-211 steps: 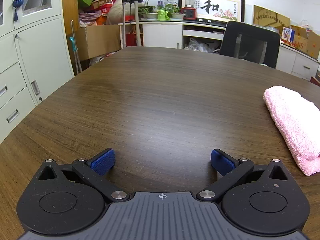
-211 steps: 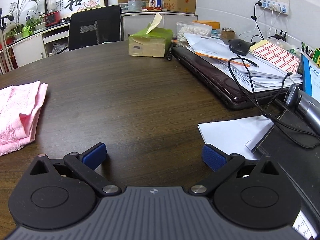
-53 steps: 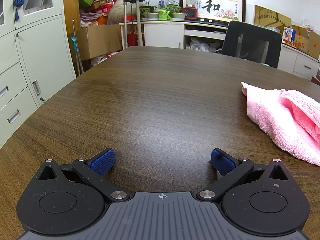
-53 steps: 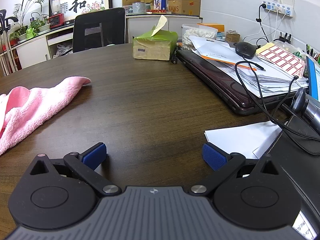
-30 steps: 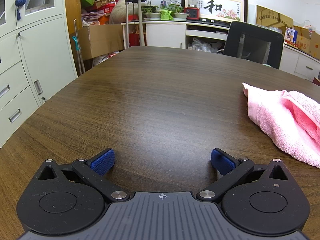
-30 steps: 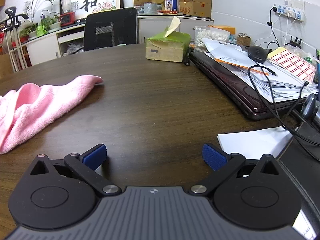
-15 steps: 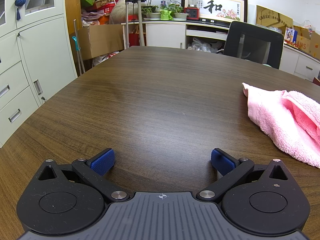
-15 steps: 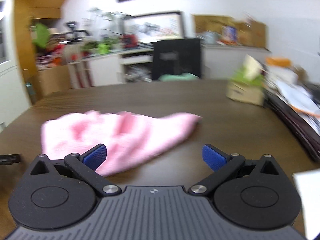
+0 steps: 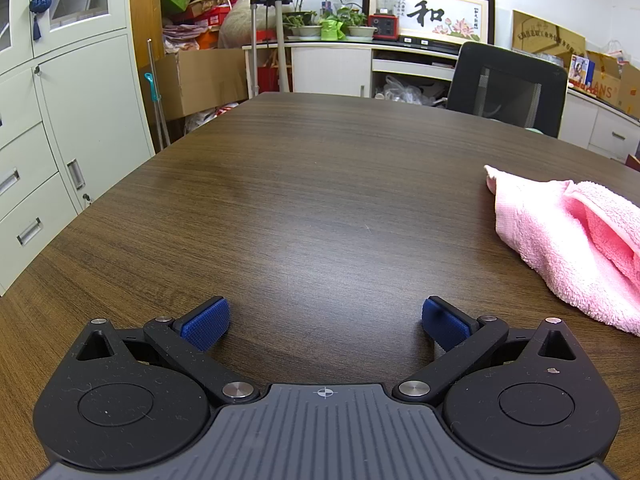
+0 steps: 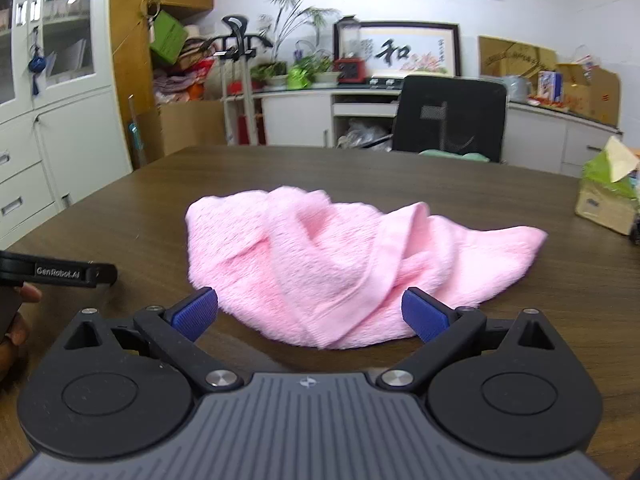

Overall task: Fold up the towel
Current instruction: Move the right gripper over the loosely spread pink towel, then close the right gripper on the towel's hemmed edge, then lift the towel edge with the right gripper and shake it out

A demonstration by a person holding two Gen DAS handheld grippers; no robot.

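Towel: the pink towel [image 10: 340, 264] lies crumpled and unfolded on the dark table [image 9: 300, 200], mid-table.
Right gripper [image 10: 310, 312]: I hold it spread wide, empty, facing the towel's near edge, which sits just between and beyond its pads; I judge this lines up a first pinch.
Left gripper [image 9: 325, 322]: wide, empty, resting left of the towel over bare wood, apart from it.
Surroundings: black chair [image 10: 448, 120] at far side.
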